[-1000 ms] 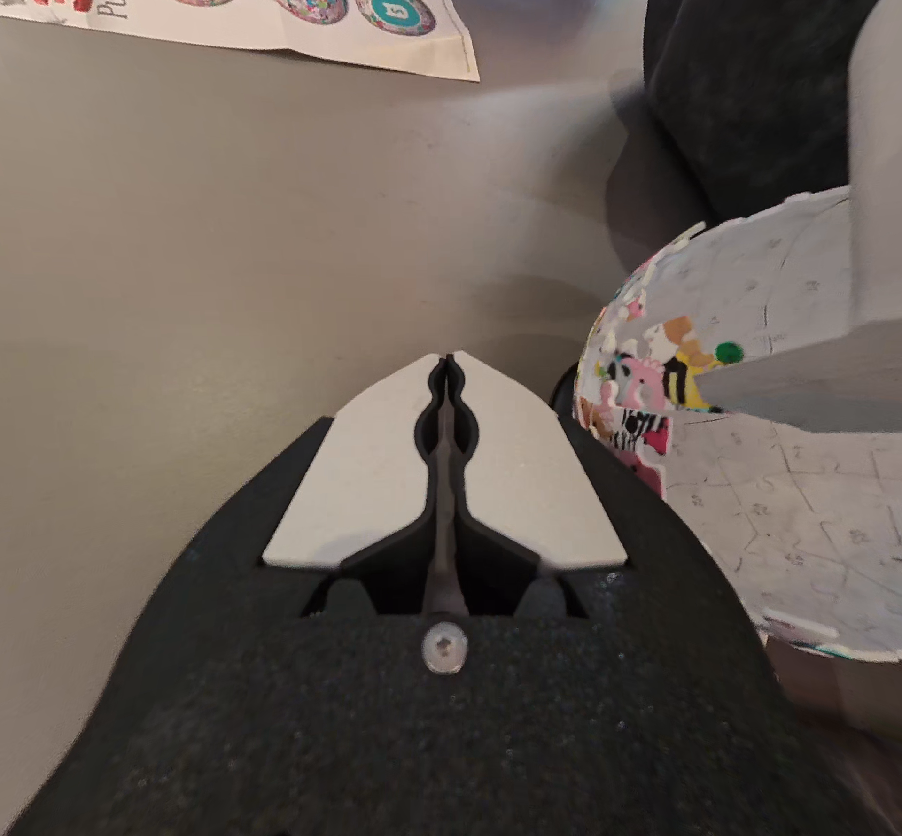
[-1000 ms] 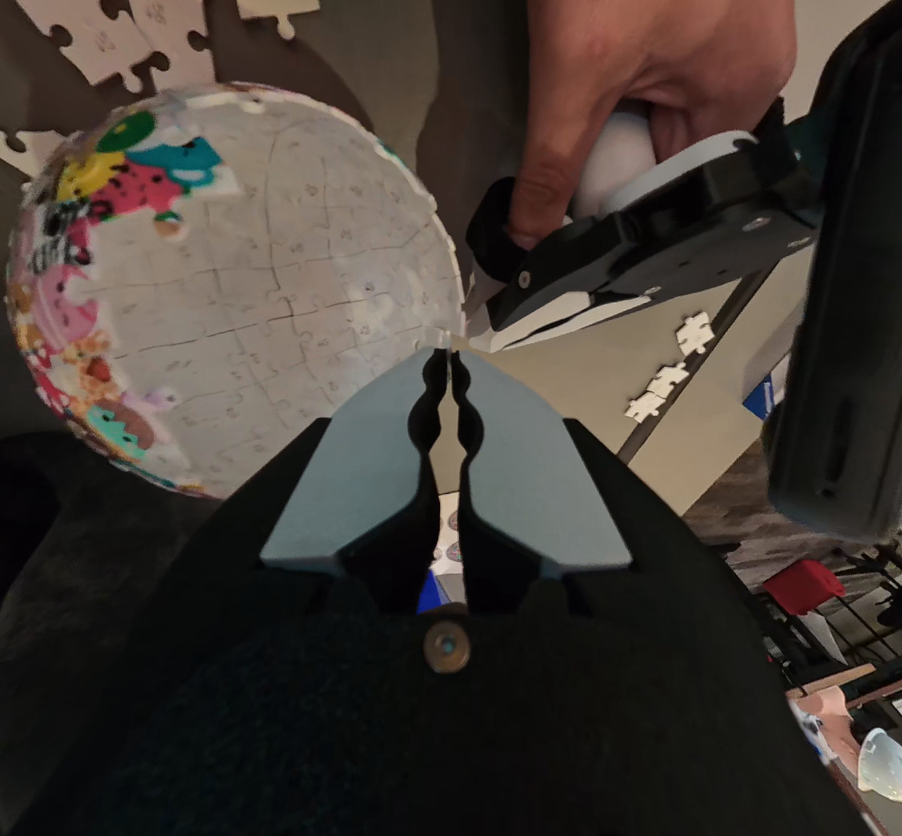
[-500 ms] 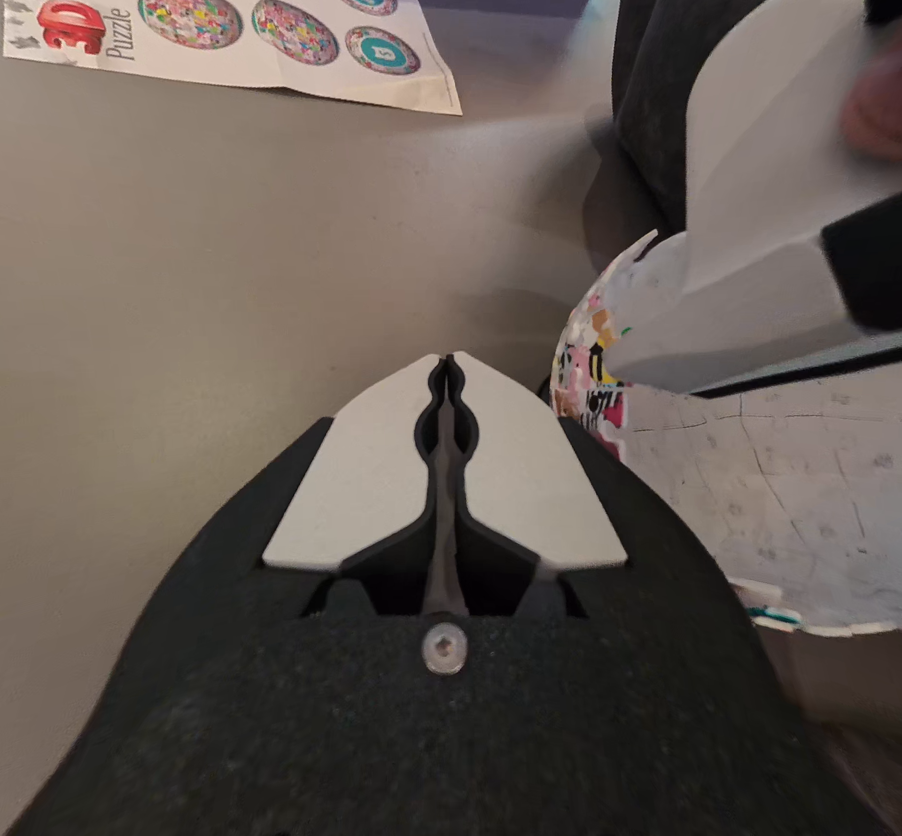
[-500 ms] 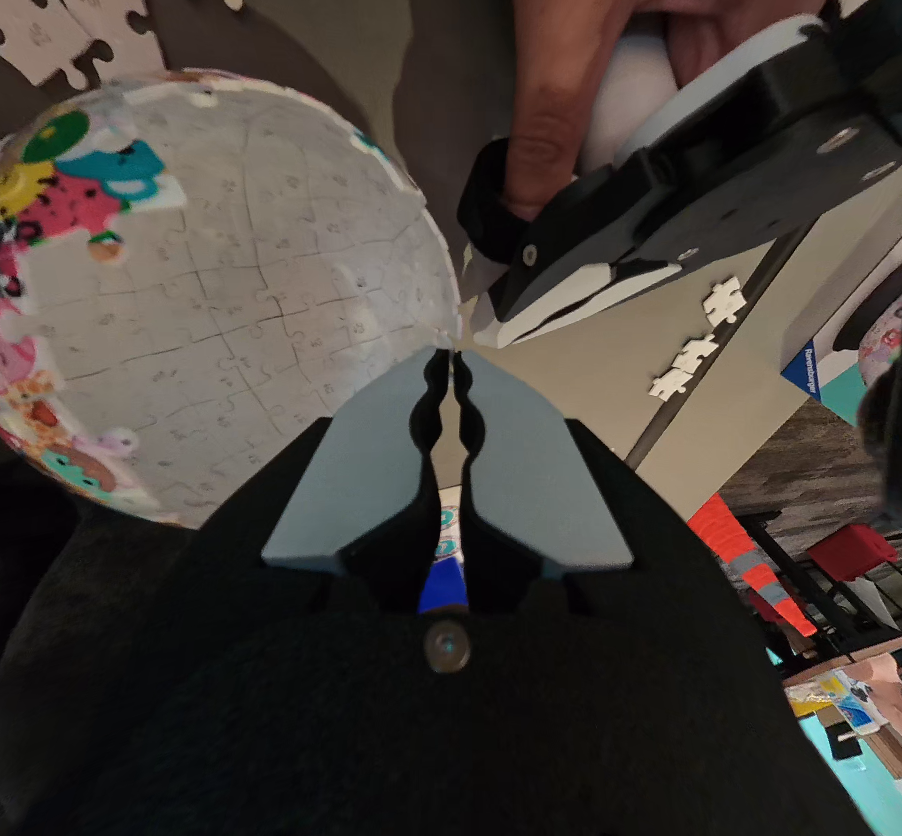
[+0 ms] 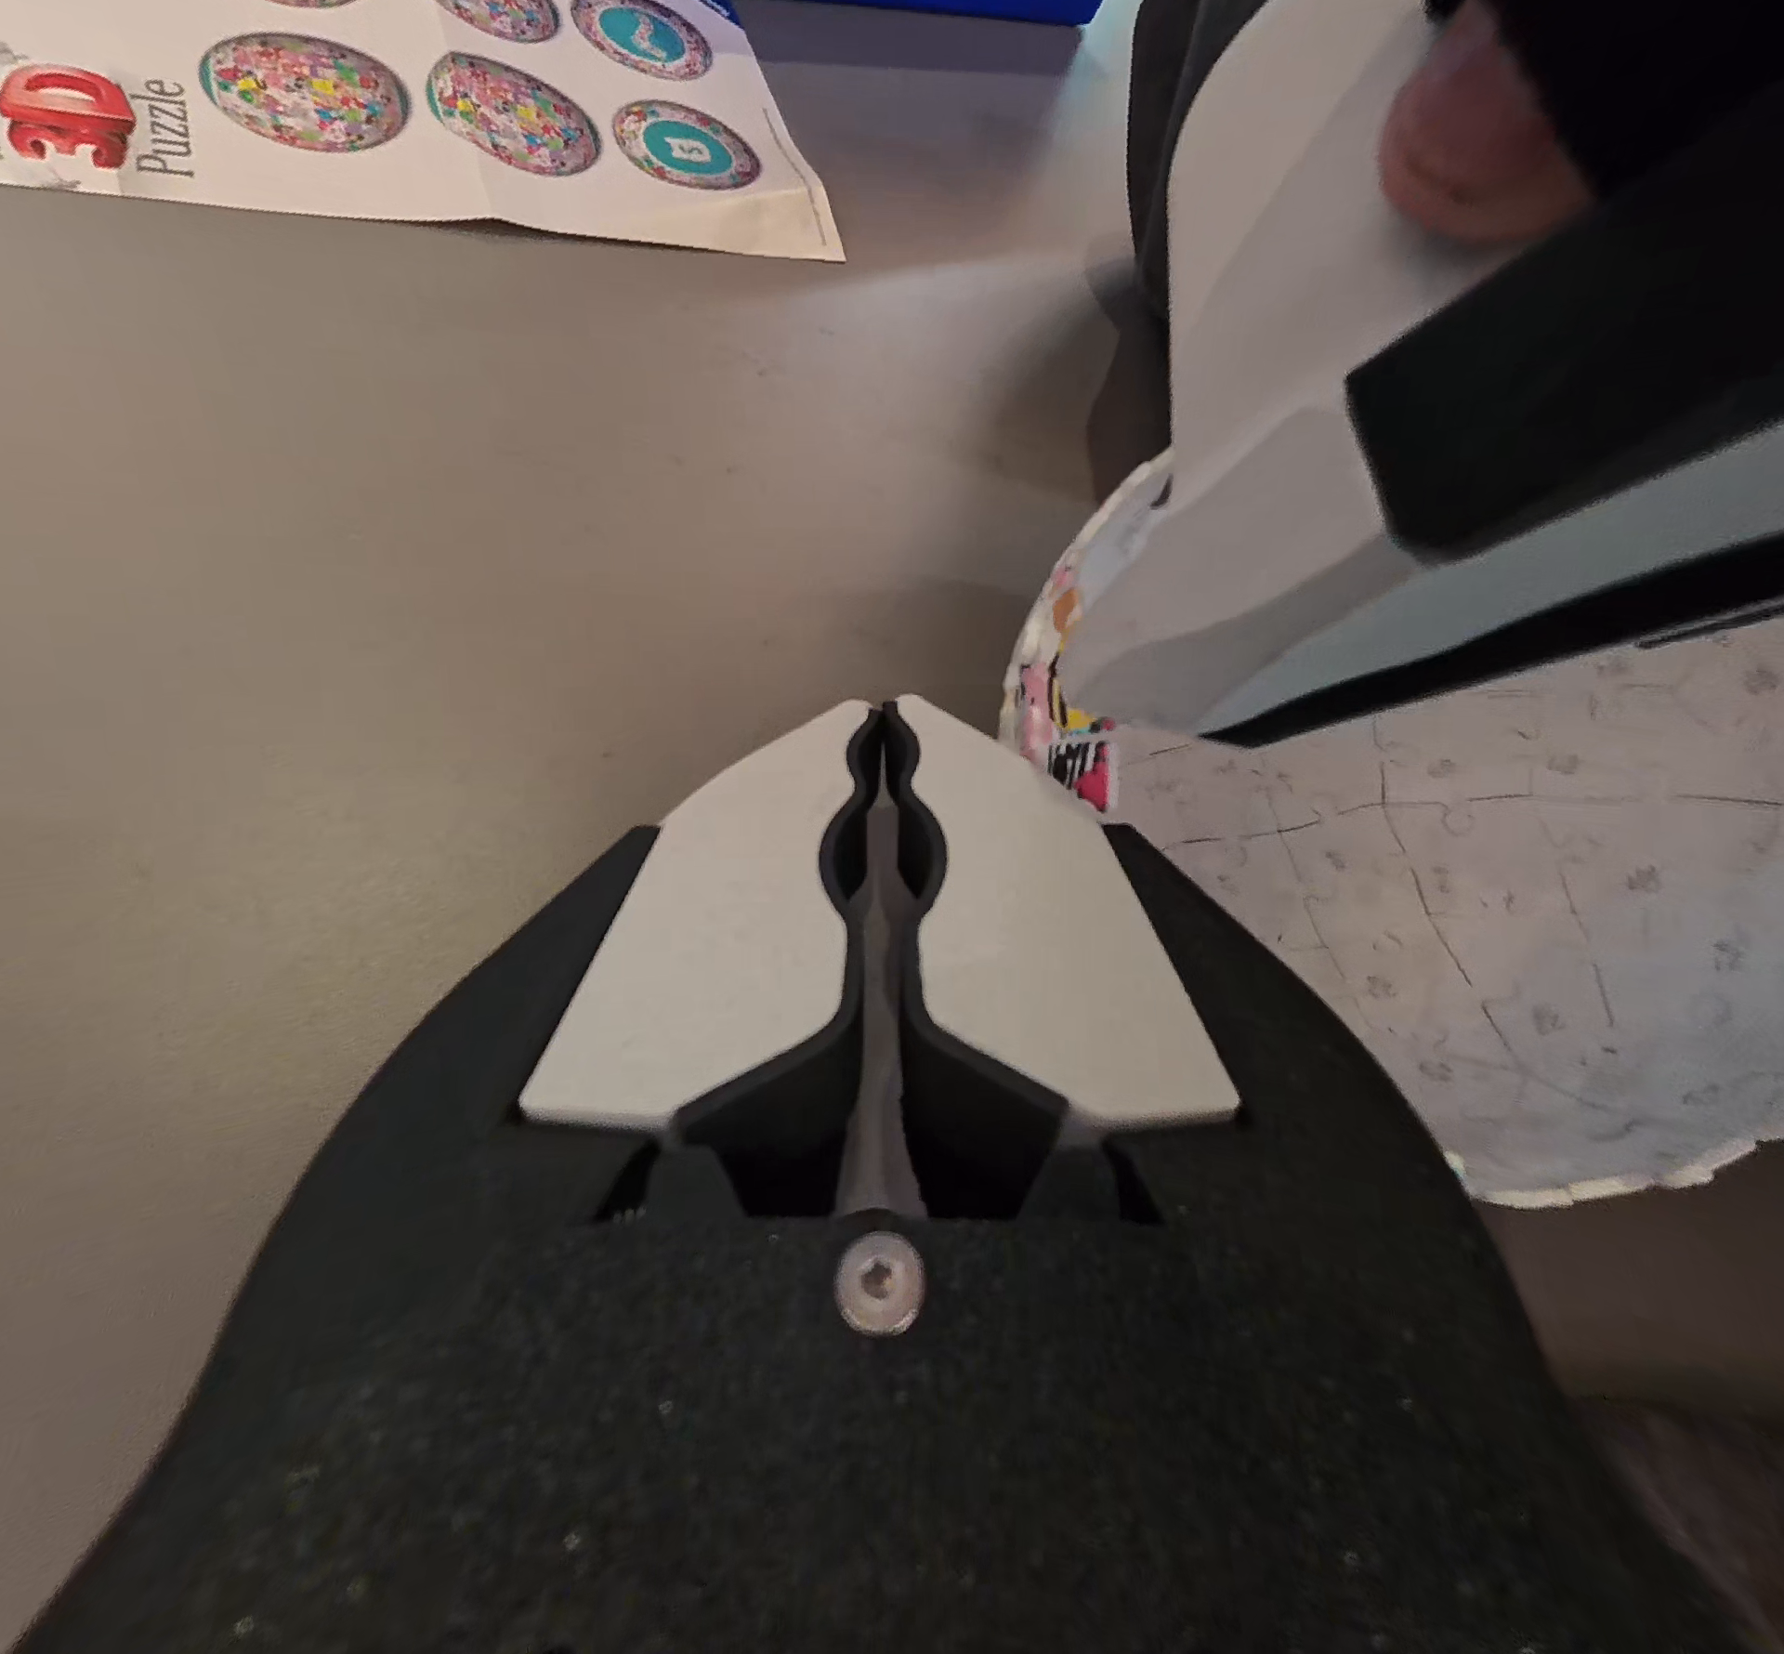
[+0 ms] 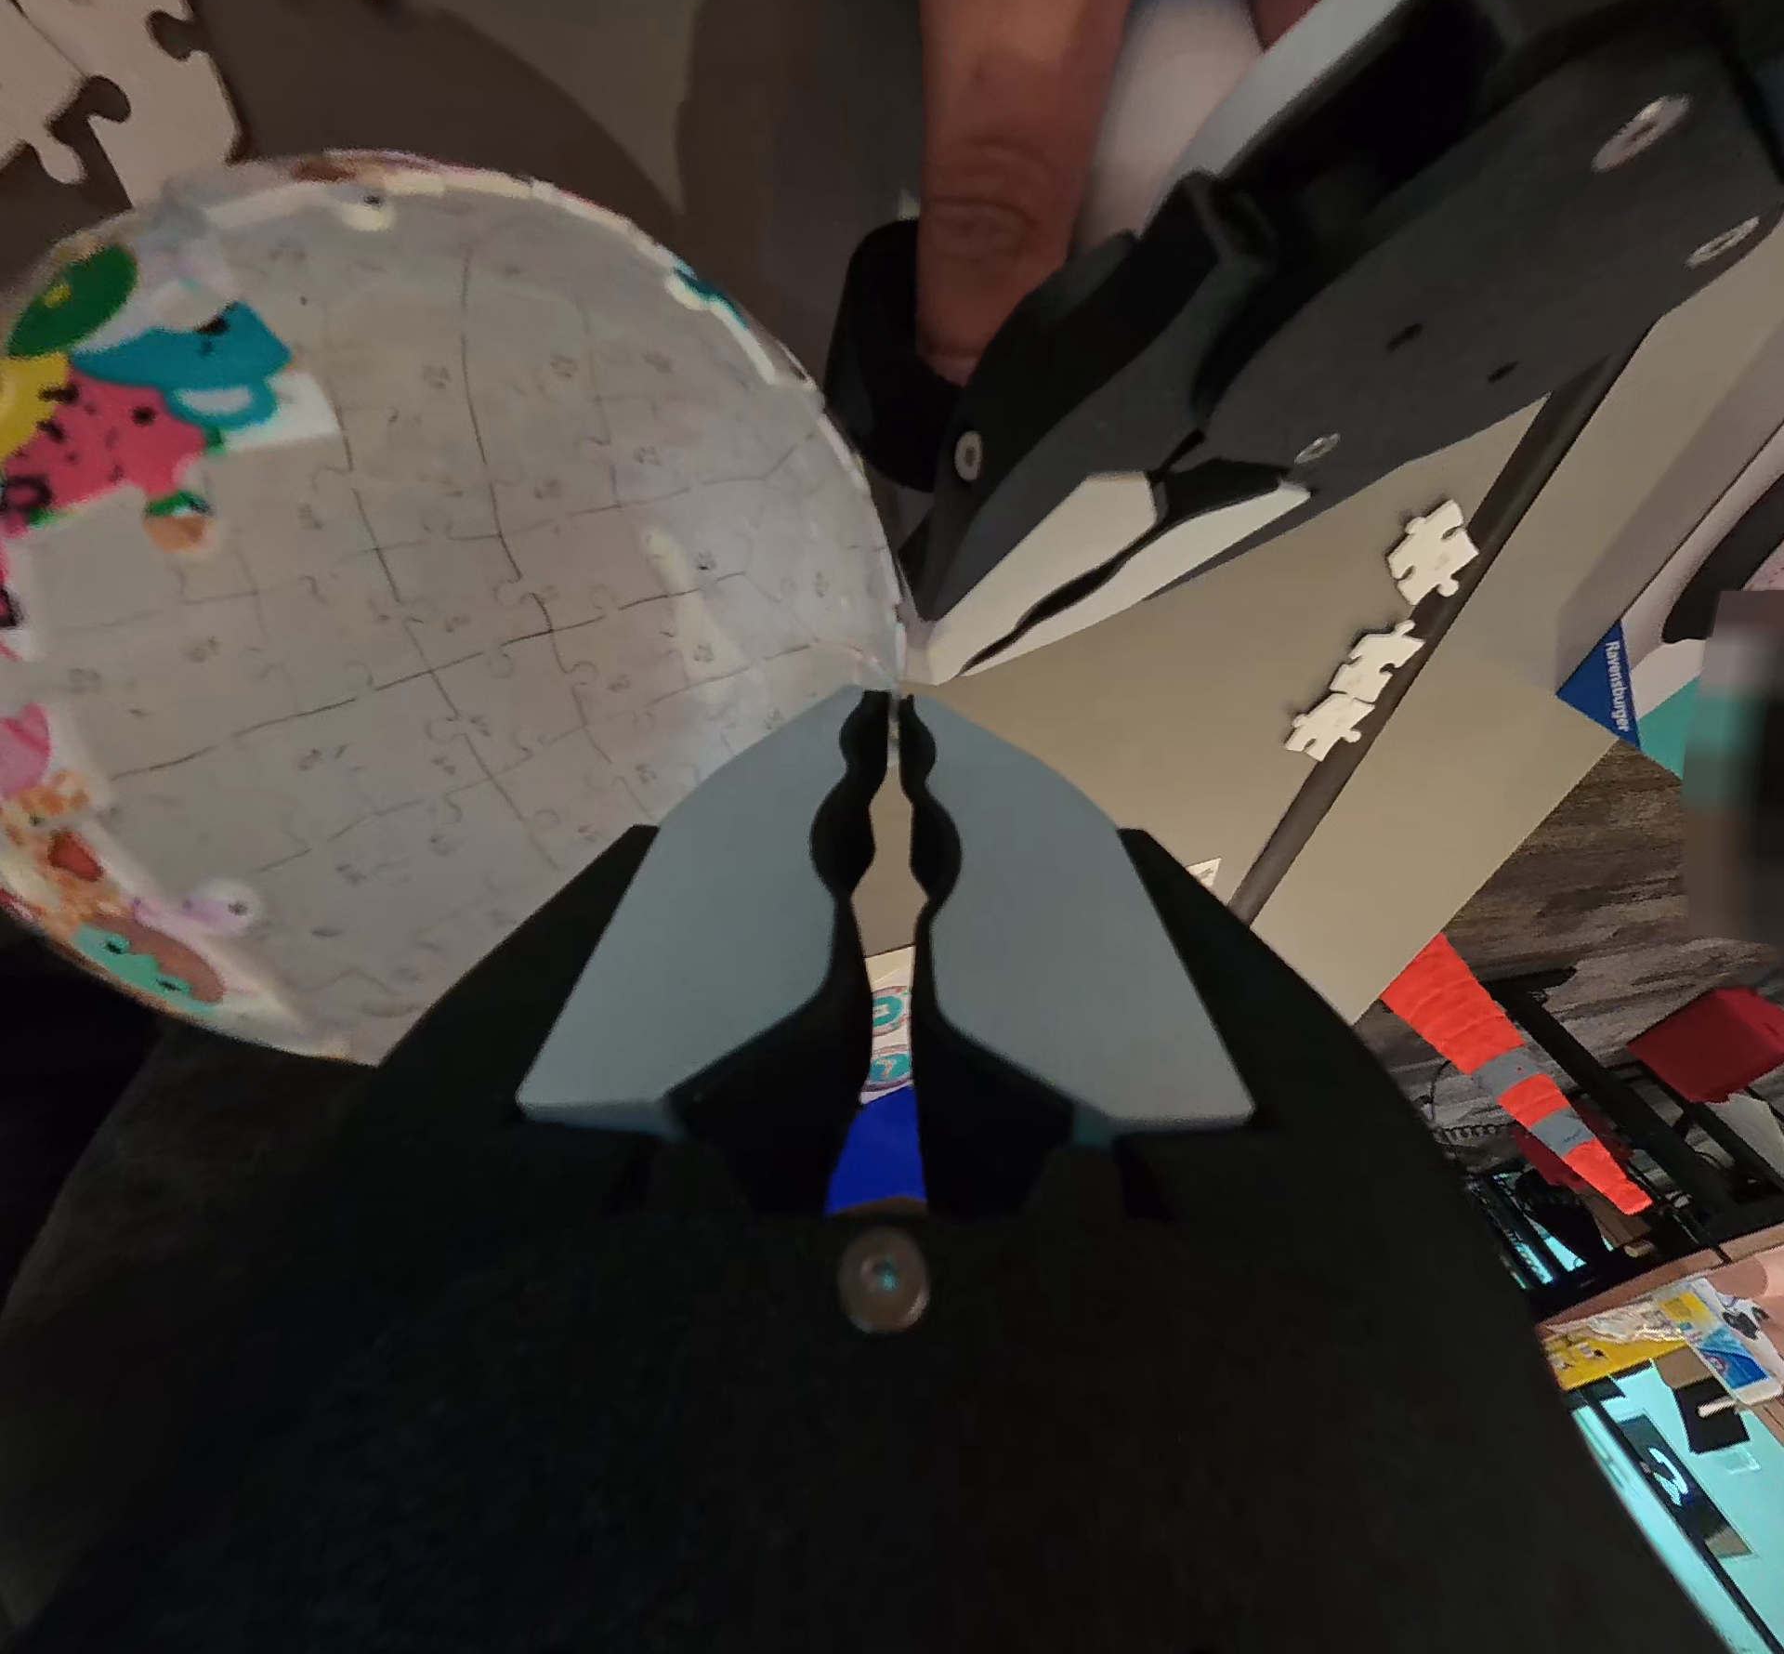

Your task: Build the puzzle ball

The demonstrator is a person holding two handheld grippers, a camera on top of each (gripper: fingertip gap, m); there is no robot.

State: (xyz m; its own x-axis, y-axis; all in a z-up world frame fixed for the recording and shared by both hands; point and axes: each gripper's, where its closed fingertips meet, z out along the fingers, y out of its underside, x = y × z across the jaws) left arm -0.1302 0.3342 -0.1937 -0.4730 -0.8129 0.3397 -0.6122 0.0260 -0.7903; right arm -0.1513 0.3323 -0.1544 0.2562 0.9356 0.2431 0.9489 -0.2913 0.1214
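Jaws of both my grippers are pinching the rim of the half-built puzzle ball point(image 6: 463, 565), hanging above the table point(image 5: 386, 546); next I'm needing a loose piece point(image 6: 1434, 551).

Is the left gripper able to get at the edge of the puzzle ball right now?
Probably yes: the left gripper sits shut right at the puzzle ball's rim, nothing between them, though the right gripper crowds that spot.
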